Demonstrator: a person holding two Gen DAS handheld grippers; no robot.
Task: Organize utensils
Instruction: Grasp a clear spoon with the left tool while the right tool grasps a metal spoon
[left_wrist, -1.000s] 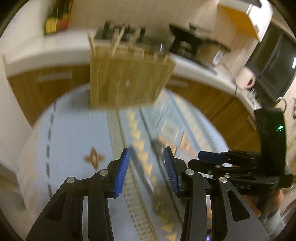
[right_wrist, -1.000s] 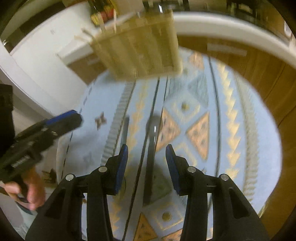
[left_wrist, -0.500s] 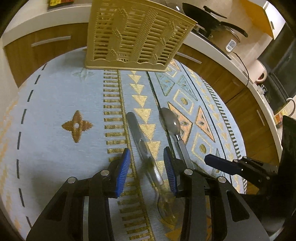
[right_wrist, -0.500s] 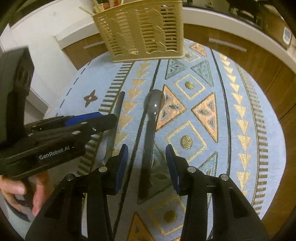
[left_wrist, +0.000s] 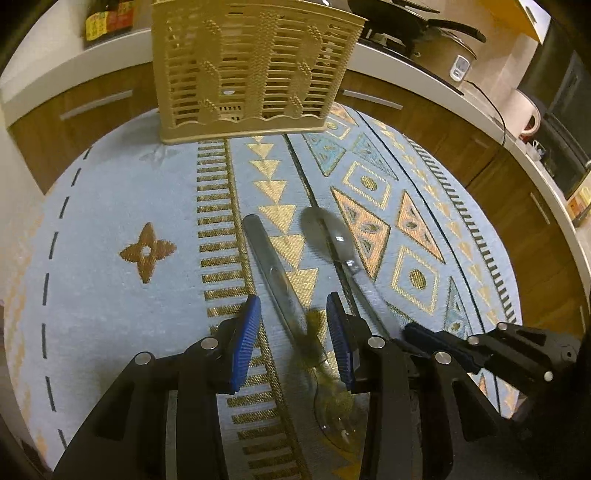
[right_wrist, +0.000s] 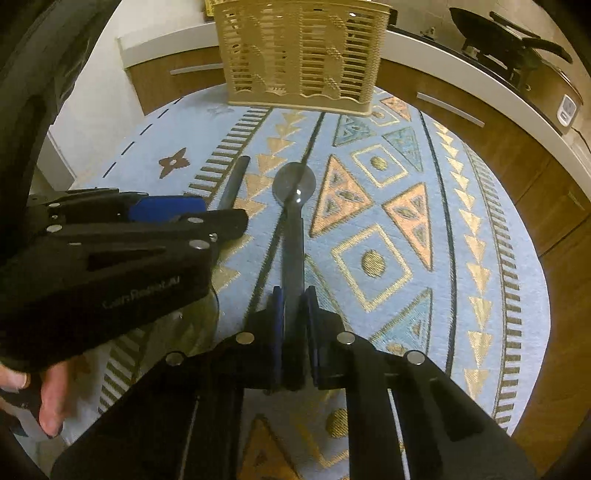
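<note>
Two metal spoons lie on a round patterned cloth. The left spoon (left_wrist: 280, 291) lies handle-away, its bowl near me; my left gripper (left_wrist: 293, 332) is open with its blue pads on either side of the handle. The right spoon (right_wrist: 293, 192) lies bowl-away; my right gripper (right_wrist: 293, 314) is shut on its handle. That spoon also shows in the left wrist view (left_wrist: 332, 240). A beige slotted utensil basket (left_wrist: 251, 66) stands at the far edge of the table, also in the right wrist view (right_wrist: 303, 55).
The round table with the blue and gold cloth (left_wrist: 110, 221) is ringed by wooden cabinets and a white counter (left_wrist: 424, 85). Pans and a cooker (right_wrist: 517, 48) stand on the counter at right. The left gripper body (right_wrist: 110, 258) sits close beside the right one.
Both grippers have dropped low over the spoons. The right gripper has closed on the right spoon's handle. The left gripper stays open around the left spoon.
</note>
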